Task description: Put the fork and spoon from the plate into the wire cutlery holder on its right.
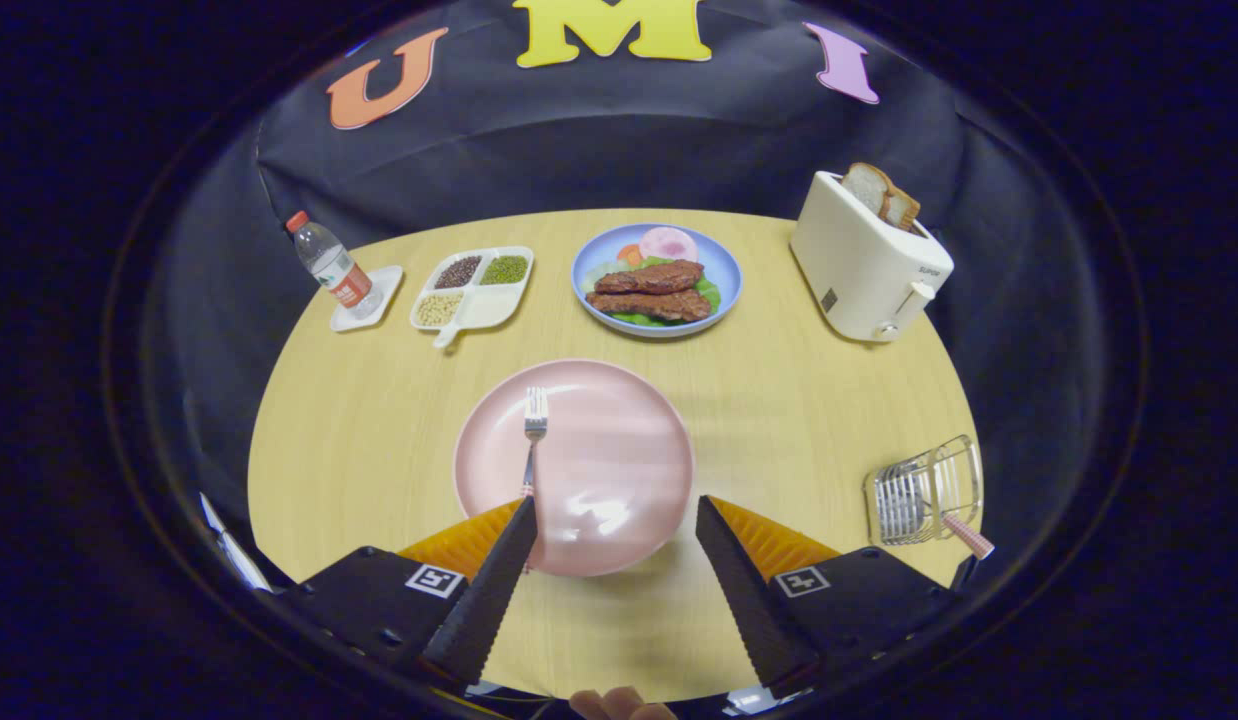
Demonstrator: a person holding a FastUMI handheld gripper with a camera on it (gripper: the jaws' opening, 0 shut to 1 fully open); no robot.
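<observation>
Above the pink plate (589,470), claw (615,520) spread wide, fork (532,440) by left finger.

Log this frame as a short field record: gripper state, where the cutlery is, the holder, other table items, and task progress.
gripper: gripper open, fingers spread over the near rim of the pink plate, holding nothing
fork: fork lies on the plate's left part, tines pointing away, handle end by the left finger
holder: wire cutlery holder right of the plate, a pink-handled utensil sticking out of it
other items: toaster with bread, blue plate of food, divided tray, water bottle
progress: fork not yet moved
</observation>
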